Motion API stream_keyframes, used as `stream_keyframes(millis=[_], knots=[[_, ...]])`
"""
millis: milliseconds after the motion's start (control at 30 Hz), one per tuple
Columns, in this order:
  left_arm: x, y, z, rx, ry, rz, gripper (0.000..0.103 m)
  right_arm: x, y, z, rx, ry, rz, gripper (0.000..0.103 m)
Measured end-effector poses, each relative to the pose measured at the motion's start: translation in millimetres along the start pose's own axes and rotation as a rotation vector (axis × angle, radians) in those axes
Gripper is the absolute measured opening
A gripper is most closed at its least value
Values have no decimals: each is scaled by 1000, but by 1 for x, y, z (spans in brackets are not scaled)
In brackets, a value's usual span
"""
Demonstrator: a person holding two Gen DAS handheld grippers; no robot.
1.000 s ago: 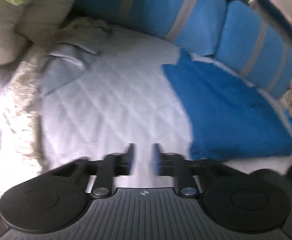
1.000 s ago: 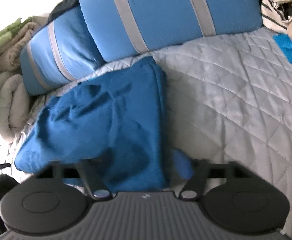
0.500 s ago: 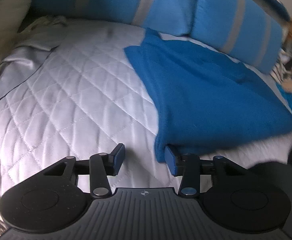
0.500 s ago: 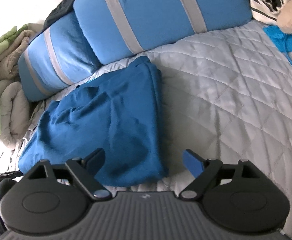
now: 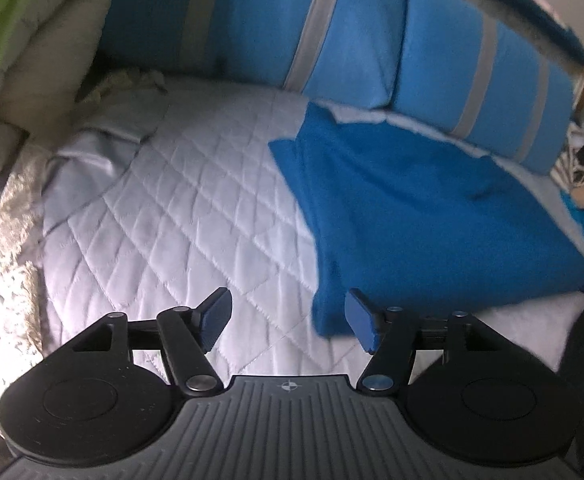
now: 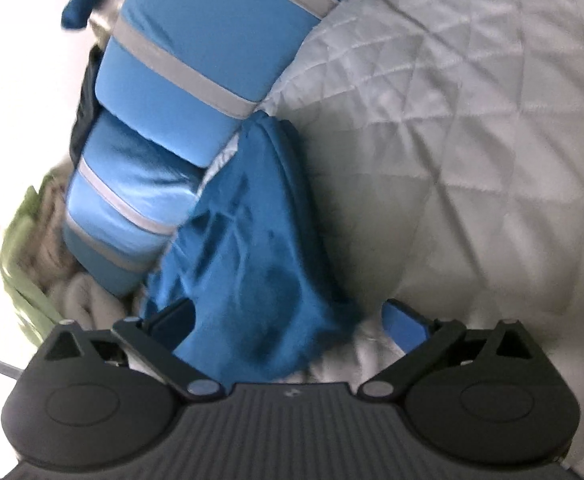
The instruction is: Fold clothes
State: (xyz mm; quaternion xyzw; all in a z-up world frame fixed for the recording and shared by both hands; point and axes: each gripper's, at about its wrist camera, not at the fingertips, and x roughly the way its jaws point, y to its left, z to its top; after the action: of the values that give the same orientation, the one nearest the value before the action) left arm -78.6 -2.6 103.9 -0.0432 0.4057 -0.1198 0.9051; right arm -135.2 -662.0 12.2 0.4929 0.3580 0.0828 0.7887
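Quilted grey bedspread (image 5: 195, 216) carries folded blue garment (image 5: 420, 216) beside striped pillows (image 5: 275, 24); left gripper (image 5: 287, 320) and right gripper (image 6: 292, 320) both spread wide, straddling near corners, apparently ready to pinch.

The garment (image 5: 424, 216) lies on the quilt (image 5: 195, 216), ahead-right of the left gripper (image 5: 287, 320); pillows (image 5: 372, 40) sit behind it.

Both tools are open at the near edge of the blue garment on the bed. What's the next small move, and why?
Probably close the right tool on the blue garment: its near edge already lies between the open fingers. The left tool is also open, with the garment's near corner just inside its right-hand finger, so it likely needs a slight nudge toward the cloth before it closes.
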Motion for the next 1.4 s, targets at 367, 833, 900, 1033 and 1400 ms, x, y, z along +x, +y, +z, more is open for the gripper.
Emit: stream_keyframes(millis=[367, 833, 900, 1033, 1400], knots=[[-18, -23, 3, -6, -61, -61, 62, 31, 6, 1, 23, -28, 29, 79], [-22, -46, 5, 31, -84, -96, 62, 33, 70, 4, -279, -38, -12, 25], [-24, -47, 4, 31, -90, -96, 63, 32, 86, 3, -337, -37, -3, 25], [-27, -50, 3, 34, -103, -101, 63, 34, 118, -4, -436, -30, 26, 24], [-36, -64, 2, 68, -110, -137, 63, 55, 183, -32, -566, 26, 132, 24]])
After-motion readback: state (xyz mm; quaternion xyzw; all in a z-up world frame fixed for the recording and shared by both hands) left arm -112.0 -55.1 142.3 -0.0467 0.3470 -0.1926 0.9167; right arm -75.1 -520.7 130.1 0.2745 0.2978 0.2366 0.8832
